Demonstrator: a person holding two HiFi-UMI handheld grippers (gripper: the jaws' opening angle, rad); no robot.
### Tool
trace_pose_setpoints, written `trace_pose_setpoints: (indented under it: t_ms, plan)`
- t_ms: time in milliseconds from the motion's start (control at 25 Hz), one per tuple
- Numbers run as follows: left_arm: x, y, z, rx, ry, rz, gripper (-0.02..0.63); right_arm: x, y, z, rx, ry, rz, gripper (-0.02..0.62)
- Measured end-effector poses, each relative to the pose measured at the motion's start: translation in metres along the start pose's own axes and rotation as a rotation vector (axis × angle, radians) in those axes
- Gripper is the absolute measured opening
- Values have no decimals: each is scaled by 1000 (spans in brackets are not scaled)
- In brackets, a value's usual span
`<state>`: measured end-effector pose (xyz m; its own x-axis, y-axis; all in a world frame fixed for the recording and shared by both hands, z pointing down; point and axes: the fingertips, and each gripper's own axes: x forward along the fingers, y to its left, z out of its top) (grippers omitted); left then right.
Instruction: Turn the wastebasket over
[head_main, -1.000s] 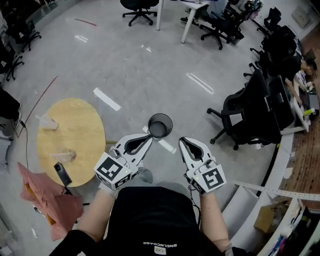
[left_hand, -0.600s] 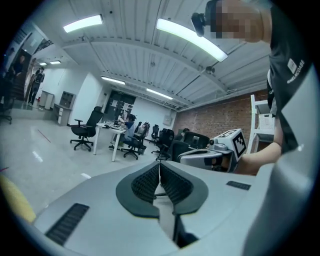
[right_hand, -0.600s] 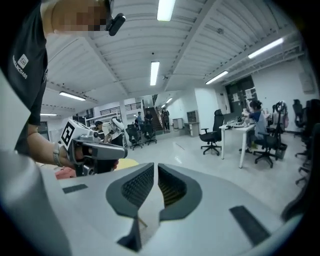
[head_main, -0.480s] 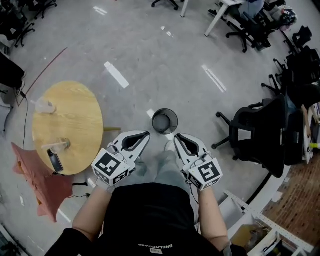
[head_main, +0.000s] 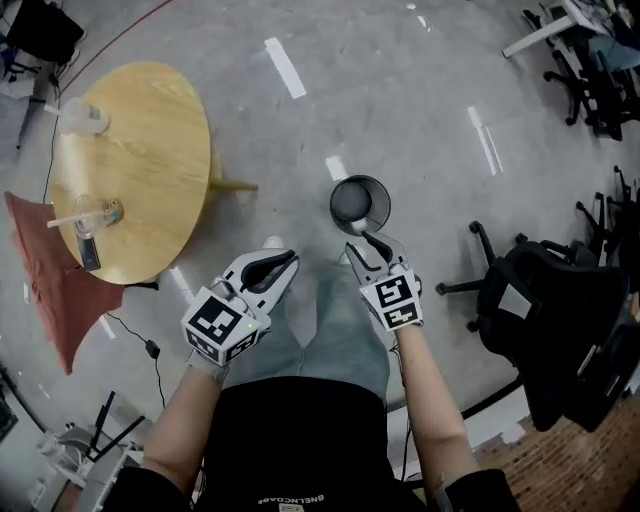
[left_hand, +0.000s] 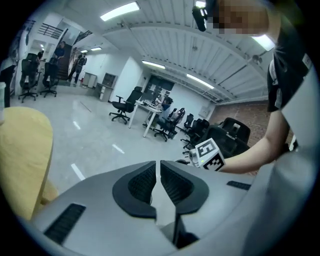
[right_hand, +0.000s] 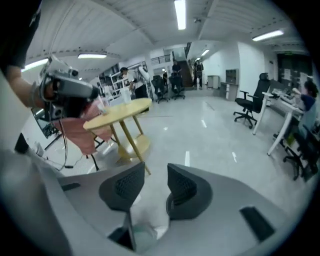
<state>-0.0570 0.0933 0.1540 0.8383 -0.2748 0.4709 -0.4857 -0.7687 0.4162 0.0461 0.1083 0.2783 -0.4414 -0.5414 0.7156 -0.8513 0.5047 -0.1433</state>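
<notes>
The wastebasket (head_main: 360, 203) is a black mesh bin standing upright on the grey floor, its mouth facing up. My right gripper (head_main: 364, 242) reaches down just in front of its near rim; whether it touches the rim I cannot tell. Its jaws are opening, and in the right gripper view (right_hand: 156, 172) only floor shows between them. My left gripper (head_main: 286, 261) hangs to the left of the bin, apart from it, shut with nothing held. In the left gripper view (left_hand: 159, 165) the two pads meet. Neither gripper view shows the bin.
A round wooden table (head_main: 150, 190) with two cups and a phone stands at the left, with a red cloth (head_main: 50, 280) beside it. Black office chairs (head_main: 560, 300) crowd the right side. A cable (head_main: 135, 335) lies on the floor near my left leg.
Both grippers have dropped lower and the person leans further over the bin. The right gripper moved up to the bin's near rim and its jaws parted. The left stayed shut.
</notes>
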Motion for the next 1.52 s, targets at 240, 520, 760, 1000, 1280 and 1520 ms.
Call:
trace_pose_setpoints:
  t_ms: [240, 520, 760, 1000, 1280, 1520]
  plan:
    - [20, 54, -70, -136, 3, 103, 21, 121, -26, -113, 3, 257, 47, 149]
    - [39, 106, -166, -247, 50, 132, 37, 241, -37, -229, -23, 483, 82, 164]
    - [55, 141, -228, -329, 66, 149, 64, 302, -55, -296, -56, 601, 43, 167]
    - [57, 156, -258, -380, 74, 149, 67, 333, -64, -325, 6, 637, -15, 145]
    - [54, 156, -276, -408, 93, 137, 67, 334, -68, -327, 63, 616, -107, 52]
    - [58, 156, -287, -404, 126, 122, 74, 316, -74, -297, 115, 547, -94, 34]
